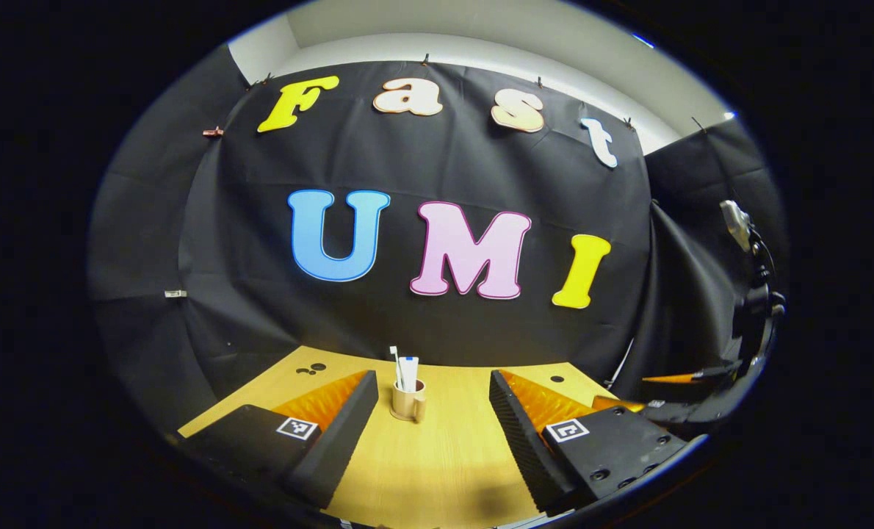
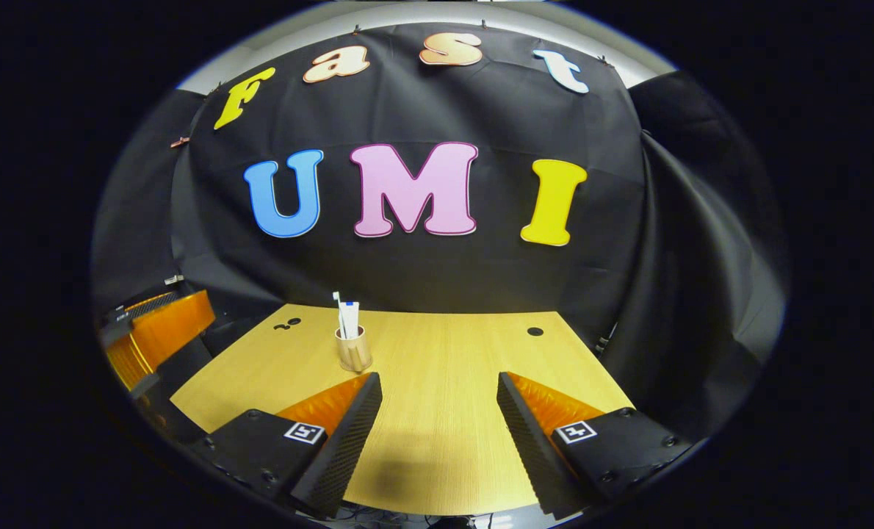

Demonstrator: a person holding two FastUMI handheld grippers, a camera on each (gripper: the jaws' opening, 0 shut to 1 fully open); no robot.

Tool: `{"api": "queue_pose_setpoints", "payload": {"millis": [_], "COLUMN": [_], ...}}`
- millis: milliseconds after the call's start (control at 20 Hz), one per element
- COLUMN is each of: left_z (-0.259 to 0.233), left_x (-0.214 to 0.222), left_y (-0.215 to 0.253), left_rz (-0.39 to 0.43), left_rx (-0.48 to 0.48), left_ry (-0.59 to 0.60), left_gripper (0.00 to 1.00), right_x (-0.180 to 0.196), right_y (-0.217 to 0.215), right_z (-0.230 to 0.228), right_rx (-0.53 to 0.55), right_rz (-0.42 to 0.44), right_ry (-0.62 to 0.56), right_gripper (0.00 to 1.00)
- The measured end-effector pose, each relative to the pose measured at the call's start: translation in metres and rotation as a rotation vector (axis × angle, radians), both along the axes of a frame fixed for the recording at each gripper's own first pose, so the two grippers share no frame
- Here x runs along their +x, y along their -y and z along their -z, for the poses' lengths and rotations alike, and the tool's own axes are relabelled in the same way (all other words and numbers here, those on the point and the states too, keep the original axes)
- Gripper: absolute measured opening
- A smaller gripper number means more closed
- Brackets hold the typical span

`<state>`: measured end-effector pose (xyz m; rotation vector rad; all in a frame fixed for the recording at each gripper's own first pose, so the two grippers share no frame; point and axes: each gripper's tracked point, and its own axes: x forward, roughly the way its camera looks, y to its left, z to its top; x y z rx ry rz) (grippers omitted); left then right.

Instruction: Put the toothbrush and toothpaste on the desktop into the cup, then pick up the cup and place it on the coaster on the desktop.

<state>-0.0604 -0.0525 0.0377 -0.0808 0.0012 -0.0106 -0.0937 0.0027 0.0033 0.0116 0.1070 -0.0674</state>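
Cup (image 1: 407,402): middle of the left gripper view, standing on the desk (image 1: 437,470).
Inside: toothbrush (image 1: 395,365) and toothpaste (image 1: 408,372).
Left gripper (image 1: 432,400): wide open, holding nothing.
Right gripper (image 2: 438,397): wide open, holding nothing.

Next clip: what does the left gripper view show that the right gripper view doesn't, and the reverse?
Left gripper view: the right gripper sits at its right edge, and the cup stands about midway between its own open fingers. Right gripper view: the left gripper sits at its left edge, and the cup stands left of its own open fingers. Shared: the wooden desk and the upright cup holding the toothbrush and toothpaste, with neither gripper touching it.
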Motion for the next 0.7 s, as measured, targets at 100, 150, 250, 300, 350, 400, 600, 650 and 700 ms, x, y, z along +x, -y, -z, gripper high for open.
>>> {"api": "queue_pose_setpoints", "payload": {"millis": [100,150,250,300,350,400,600,650,700], "left_z": [0.002,0.003,0.009,0.012,0.013,0.014,0.013,0.013,0.013], "left_x": [-0.006,-0.008,-0.011,-0.012,-0.013,-0.013,-0.012,-0.012,-0.012], "left_y": [-0.002,-0.003,-0.001,0.002,0.001,0.001,0.000,0.001,0.000], "left_rz": [-0.007,-0.015,-0.005,0.007,0.011,0.012,-0.003,0.000,-0.002], "left_rx": [0.032,0.051,0.056,0.048,0.042,0.040,0.050,0.046,0.041], "left_ry": [0.004,0.004,-0.014,-0.028,-0.037,-0.042,-0.044,-0.043,-0.042], "left_gripper": [0.97,0.97,0.97,0.97,0.97,0.97,0.97,0.97,0.97], "right_x": [-0.009,-0.010,-0.010,-0.011,-0.011,-0.010,-0.004,-0.003,-0.003], "right_y": [-0.006,-0.003,-0.002,-0.003,-0.002,0.000,0.001,0.000,-0.001], "right_z": [0.007,0.010,0.011,0.009,0.008,0.009,0.029,0.030,0.030], "right_rx": [-0.007,-0.023,-0.019,-0.010,-0.005,-0.003,0.033,0.045,0.049], "right_rz": [-0.016,-0.011,-0.004,-0.004,-0.002,0.002,-0.009,-0.014,-0.016], "right_ry": [-0.006,-0.009,-0.014,-0.011,-0.009,-0.010,-0.077,-0.082,-0.086], "right_gripper": [0.97,0.97,0.98,0.98,0.97,0.97,0.97,0.98,0.97]}}
